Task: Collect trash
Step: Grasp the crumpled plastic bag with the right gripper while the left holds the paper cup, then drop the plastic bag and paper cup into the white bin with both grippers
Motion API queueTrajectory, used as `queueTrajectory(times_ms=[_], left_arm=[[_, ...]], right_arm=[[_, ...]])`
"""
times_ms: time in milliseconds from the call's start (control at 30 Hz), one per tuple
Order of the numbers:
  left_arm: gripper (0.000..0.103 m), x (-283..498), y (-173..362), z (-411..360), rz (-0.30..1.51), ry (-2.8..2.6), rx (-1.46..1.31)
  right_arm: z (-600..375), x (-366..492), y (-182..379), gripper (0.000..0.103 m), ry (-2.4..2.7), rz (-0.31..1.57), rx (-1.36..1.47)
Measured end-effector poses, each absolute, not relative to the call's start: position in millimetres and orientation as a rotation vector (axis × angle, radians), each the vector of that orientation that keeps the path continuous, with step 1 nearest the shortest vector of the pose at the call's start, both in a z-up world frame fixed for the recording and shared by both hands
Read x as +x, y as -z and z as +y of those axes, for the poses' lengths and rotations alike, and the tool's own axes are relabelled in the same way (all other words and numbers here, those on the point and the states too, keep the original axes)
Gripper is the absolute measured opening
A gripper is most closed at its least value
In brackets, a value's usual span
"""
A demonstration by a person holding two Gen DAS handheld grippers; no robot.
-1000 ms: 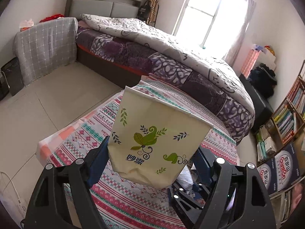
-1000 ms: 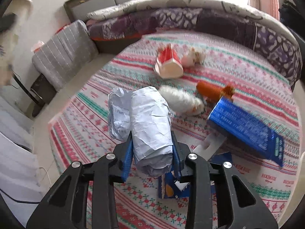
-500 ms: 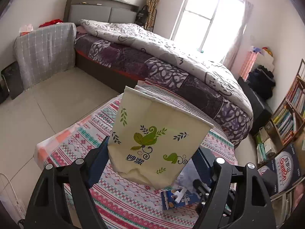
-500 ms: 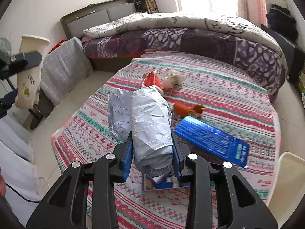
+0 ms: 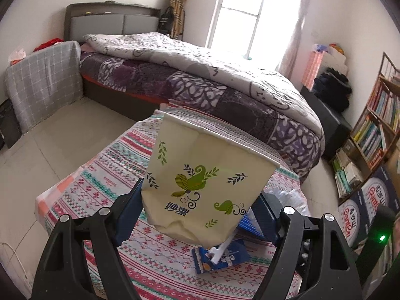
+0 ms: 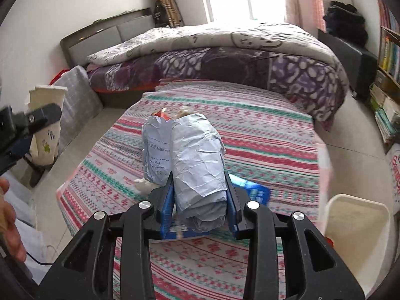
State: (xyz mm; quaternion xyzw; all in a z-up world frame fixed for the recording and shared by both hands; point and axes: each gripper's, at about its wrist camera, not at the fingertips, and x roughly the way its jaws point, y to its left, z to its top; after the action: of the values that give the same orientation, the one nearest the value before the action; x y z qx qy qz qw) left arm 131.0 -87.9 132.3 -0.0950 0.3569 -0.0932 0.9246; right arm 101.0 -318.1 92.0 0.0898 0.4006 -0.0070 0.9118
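Crumpled grey-white paper wad [image 6: 197, 165]; dented leaf-print cup [image 5: 202, 185].

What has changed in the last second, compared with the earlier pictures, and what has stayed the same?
The right gripper rose and drew back from the patterned table cover, carrying the crumpled paper; a white bin came into view at lower right. The left gripper shifted a little sideways. Unchanged: both grips, the left on the paper cup.

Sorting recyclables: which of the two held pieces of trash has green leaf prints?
The paper cup in the left tool; the right tool grips a plain grey crumpled paper bundle.
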Motion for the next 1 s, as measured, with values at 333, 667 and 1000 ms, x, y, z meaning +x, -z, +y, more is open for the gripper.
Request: queueTrajectory(times_ms=[333,667,1000], left_arm=[[0.078,123.3,-127.9,-139.2,0.734,0.270,-0.118],[0.078,109.1,-117.3,-194.8,0.748,0.363,-0.032],[0.078,92.9,-105.2,-250.7,0.772,0.465,0.031]], right_arm=[[-371.3,83.8,-100.7,0.034,0.115,0.825,0.223],[-432.7,57.7,-105.8,0.034,0.236,0.862,0.254],[-492.4,31.8,-93.4,0.035,0.373,0.968,0.235]])
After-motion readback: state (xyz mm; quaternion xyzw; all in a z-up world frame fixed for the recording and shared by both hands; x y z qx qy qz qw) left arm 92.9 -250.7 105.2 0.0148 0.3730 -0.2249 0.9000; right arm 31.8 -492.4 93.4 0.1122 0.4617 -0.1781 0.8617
